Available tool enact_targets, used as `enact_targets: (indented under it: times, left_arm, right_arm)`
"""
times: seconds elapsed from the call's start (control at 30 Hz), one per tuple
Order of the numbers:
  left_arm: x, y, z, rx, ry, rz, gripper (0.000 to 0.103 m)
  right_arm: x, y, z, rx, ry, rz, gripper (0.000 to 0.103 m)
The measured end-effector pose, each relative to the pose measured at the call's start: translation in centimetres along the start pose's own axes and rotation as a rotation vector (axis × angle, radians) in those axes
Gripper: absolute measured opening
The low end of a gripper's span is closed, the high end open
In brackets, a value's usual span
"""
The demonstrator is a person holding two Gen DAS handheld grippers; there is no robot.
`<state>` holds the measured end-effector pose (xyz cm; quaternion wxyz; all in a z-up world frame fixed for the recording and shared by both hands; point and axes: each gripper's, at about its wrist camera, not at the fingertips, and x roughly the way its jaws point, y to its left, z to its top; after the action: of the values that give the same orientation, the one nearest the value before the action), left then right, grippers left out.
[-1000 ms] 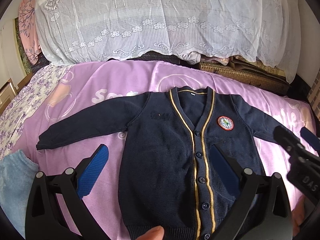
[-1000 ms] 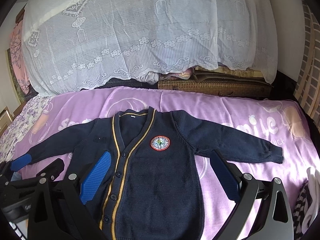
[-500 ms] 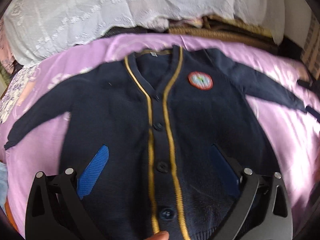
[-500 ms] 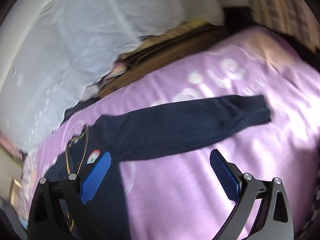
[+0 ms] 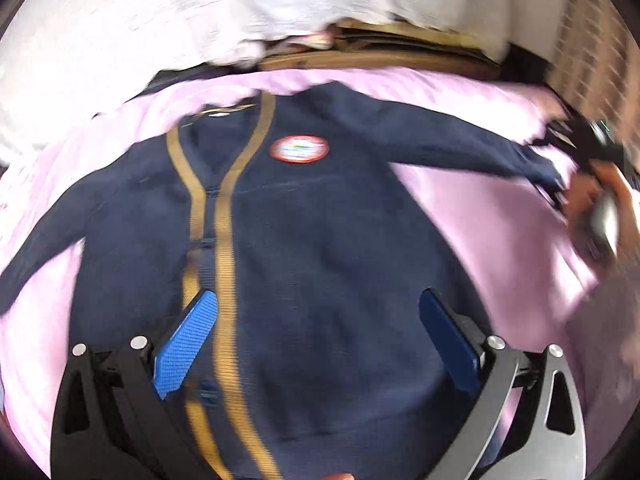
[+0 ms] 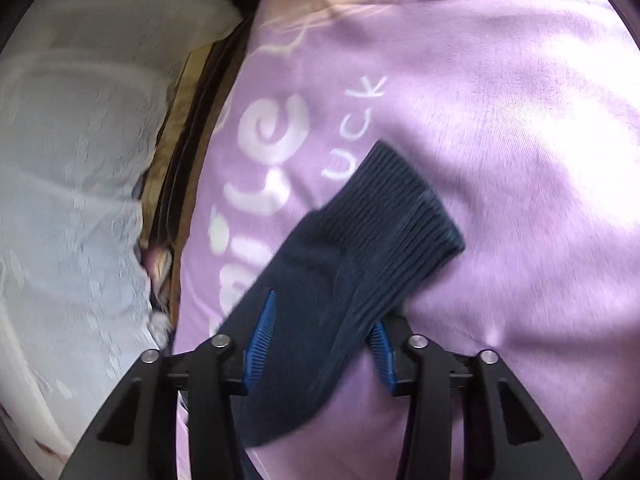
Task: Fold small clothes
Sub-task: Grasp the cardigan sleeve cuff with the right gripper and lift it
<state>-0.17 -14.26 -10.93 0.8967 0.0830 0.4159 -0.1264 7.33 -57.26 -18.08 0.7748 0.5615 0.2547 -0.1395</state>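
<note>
A small navy cardigan (image 5: 320, 248) with gold trim and a round chest badge (image 5: 299, 149) lies flat, front up, on the purple bedspread (image 5: 480, 208). My left gripper (image 5: 318, 336) is open and empty, hovering over the cardigan's lower body. My right gripper (image 6: 320, 332) has its jaws narrowed around the right sleeve (image 6: 352, 264) near its ribbed cuff (image 6: 412, 204), with the blue pads at the cloth's sides. In the left wrist view the right gripper (image 5: 560, 196) shows blurred at the sleeve end (image 5: 532, 164).
A white lace cover (image 5: 160, 20) drapes over a pile at the back of the bed. A brown woven mat edge (image 5: 380, 56) lies behind the bedspread. The bedspread (image 6: 520, 120) has white printed letters (image 6: 264, 148).
My right gripper swung right and down to the sleeve cuff and narrowed around it. My left gripper moved in closer over the cardigan's body and stayed open.
</note>
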Motion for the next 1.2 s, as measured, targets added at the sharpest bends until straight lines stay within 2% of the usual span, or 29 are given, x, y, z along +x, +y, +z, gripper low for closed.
enact_targets:
  times: [0.03, 0.07, 0.1, 0.17, 0.2, 0.27, 0.37, 0.47, 0.53, 0.57, 0.6, 0.63, 0.67, 0.73, 0.83, 0.9, 0.97, 1.03, 1.1, 1.2]
  left_arm:
    - [0.8, -1.3, -0.5, 0.041, 0.022, -0.004, 0.099]
    - [2.0, -2.4, -1.2, 0.080, 0.060, 0.004, 0.099]
    - [3.1, -3.4, -2.0, 0.113, 0.096, 0.030, 0.099]
    - [2.5, -4.4, -2.6, 0.142, 0.031, 0.081, 0.099]
    - [2.3, -4.8, -2.6, 0.169, 0.024, 0.095, 0.098]
    - [1.9, -4.6, -2.6, 0.161, 0.018, 0.092, 0.098]
    - [-0.1, -3.7, -2.3, 0.140, -0.025, 0.056, 0.098]
    - [-3.0, -0.7, -1.2, 0.091, -0.093, 0.083, 0.098]
    - [-3.3, 2.0, 0.0, 0.052, -0.104, 0.130, 0.098]
    - [-3.3, 3.8, 0.3, 0.030, -0.101, 0.167, 0.098]
    - [-3.2, 5.1, 0.4, 0.018, -0.092, 0.201, 0.098]
    - [-2.8, 7.0, 0.5, 0.000, -0.068, 0.261, 0.098]
    - [-2.4, 9.1, 0.5, -0.018, -0.039, 0.324, 0.098]
    - [-2.1, 12.2, 0.0, -0.050, -0.005, 0.394, 0.098]
    - [-1.7, 17.5, -1.2, -0.160, 0.033, 0.451, 0.098]
    - [-1.2, 20.1, -2.4, -0.243, 0.041, 0.453, 0.098]
    - [0.6, 22.8, -4.3, -0.353, 0.074, 0.401, 0.099]
    - [1.1, 23.9, -4.9, -0.414, 0.076, 0.349, 0.099]
    - [0.8, 23.3, -4.4, -0.398, 0.050, 0.358, 0.099]
    - [1.3, 22.6, -4.4, -0.375, 0.056, 0.388, 0.099]
  right_arm:
    - [0.3, -0.5, 0.5, 0.028, -0.015, 0.008, 0.017]
    - [0.6, -1.3, 0.8, 0.053, -0.040, 0.015, 0.009]
    - [1.0, -2.0, 0.8, 0.064, -0.060, 0.035, 0.006]
    - [0.9, -2.5, 0.5, 0.026, -0.107, 0.100, 0.006]
    - [0.8, -2.1, 0.3, -0.007, -0.116, 0.080, 0.006]
    - [0.7, -1.0, 0.3, -0.066, -0.139, 0.052, 0.008]
    - [-1.1, 0.2, 0.0, -0.106, -0.175, 0.106, 0.008]
    - [-2.8, 1.5, 0.2, -0.149, -0.227, 0.140, 0.007]
    - [-3.0, 1.3, 0.2, -0.164, -0.243, 0.053, 0.007]
    - [-1.8, 0.5, 0.7, -0.139, -0.201, -0.008, 0.007]
    - [-0.2, -1.2, 1.1, -0.079, -0.139, -0.042, 0.004]
    - [-0.3, -2.5, 1.3, -0.048, -0.149, 0.003, 0.004]
    - [-0.7, -2.1, 1.4, -0.056, -0.147, 0.003, 0.005]
    - [-0.9, -1.3, 1.2, -0.101, -0.162, -0.021, 0.006]
    - [-1.0, 0.1, 1.0, -0.129, -0.169, 0.005, 0.006]
    - [-1.8, 2.5, -0.2, -0.235, -0.182, 0.038, 0.006]
    - [-2.8, 5.4, -1.7, -0.351, -0.187, 0.072, 0.006]
    - [-3.4, 8.0, -3.9, -0.443, -0.168, 0.100, 0.006]
    - [-3.7, 10.5, -5.5, -0.508, -0.145, 0.115, 0.006]
    - [-4.1, 14.3, -9.1, -0.604, -0.127, 0.136, 0.006]
